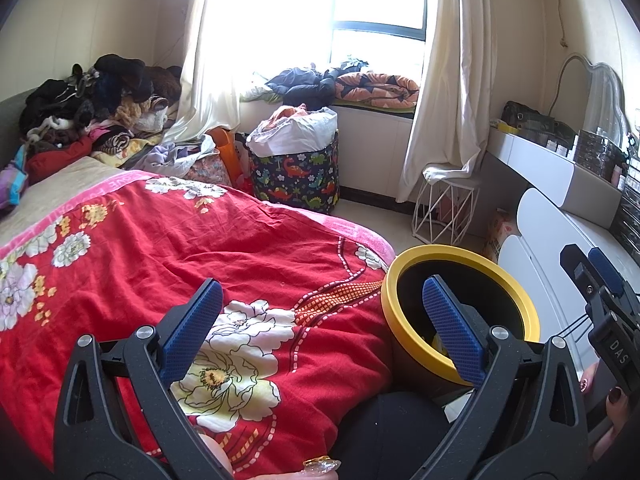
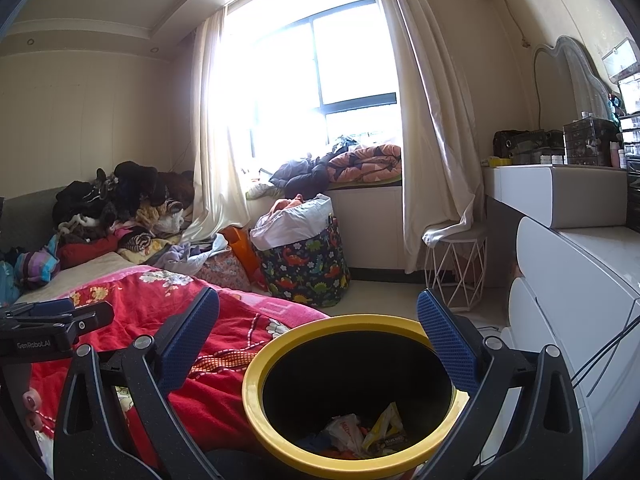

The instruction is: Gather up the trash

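A black bin with a yellow rim [image 2: 256, 400] stands on the floor beside the bed, directly below my right gripper [image 2: 320, 340], which is open and empty. Inside it lie a yellow wrapper [image 2: 386, 426], a white crumpled wrapper [image 2: 344, 432] and other scraps. In the left wrist view the same bin [image 1: 400, 280] is to the right. My left gripper [image 1: 324, 320] hangs open over the red floral bedspread [image 1: 160, 248] with nothing between its blue pads [image 1: 192, 328]. The right gripper [image 1: 586, 260] shows at that view's right edge.
A dinosaur-print hamper [image 1: 296, 176] full of laundry stands by the window. A white wire stool [image 1: 444, 208] sits under the curtain. A white dresser [image 2: 568, 280] runs along the right. Clothes are piled [image 1: 92, 100] at the bed's far end. A narrow floor strip separates bed and dresser.
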A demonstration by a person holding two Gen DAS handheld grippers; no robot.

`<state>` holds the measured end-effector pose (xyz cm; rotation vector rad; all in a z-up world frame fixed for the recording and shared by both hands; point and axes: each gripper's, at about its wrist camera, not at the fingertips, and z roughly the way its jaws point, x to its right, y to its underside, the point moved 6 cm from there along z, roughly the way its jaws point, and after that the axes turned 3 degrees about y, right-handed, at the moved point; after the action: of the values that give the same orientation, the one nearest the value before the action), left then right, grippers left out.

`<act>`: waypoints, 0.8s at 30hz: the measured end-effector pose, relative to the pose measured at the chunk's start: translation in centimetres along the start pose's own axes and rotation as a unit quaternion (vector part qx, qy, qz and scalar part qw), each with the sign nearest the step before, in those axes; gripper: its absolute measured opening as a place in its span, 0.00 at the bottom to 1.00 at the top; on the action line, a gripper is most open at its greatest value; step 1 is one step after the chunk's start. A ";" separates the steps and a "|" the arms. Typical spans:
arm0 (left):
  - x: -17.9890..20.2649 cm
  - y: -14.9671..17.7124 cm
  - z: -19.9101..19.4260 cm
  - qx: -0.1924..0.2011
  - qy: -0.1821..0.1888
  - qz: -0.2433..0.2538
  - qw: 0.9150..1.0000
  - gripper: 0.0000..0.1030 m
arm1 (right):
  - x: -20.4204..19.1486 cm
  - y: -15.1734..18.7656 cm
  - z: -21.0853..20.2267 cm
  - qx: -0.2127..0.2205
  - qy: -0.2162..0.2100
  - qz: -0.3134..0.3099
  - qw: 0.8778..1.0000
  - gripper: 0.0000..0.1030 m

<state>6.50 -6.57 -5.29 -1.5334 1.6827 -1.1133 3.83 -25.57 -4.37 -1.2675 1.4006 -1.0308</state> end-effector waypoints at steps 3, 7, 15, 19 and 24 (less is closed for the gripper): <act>0.0 0.0 0.0 0.000 0.000 0.000 1.000 0.89 | 0.0 -0.1 0.0 0.002 0.000 0.000 1.000 0.94; -0.7 0.0 0.1 -0.002 -0.004 -0.005 1.000 0.89 | 0.6 -0.5 -0.1 0.008 0.001 0.005 1.000 0.94; -5.2 -0.3 -0.2 -0.022 -0.042 -0.071 0.996 0.89 | -3.1 -2.1 2.2 -0.015 -0.059 -0.014 0.998 0.94; -13.6 0.2 -2.2 -0.015 -0.147 -0.122 0.981 0.89 | -10.5 -2.4 4.9 -0.076 -0.165 -0.016 0.983 0.94; -26.7 3.6 -6.9 -0.030 -0.300 -0.199 0.932 0.89 | -24.4 0.8 7.3 -0.188 -0.330 -0.048 0.924 0.94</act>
<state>2.95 20.85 -8.02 -2.0533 1.0235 -0.6628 11.09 -1.15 -3.96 -1.7700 1.0282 -0.3210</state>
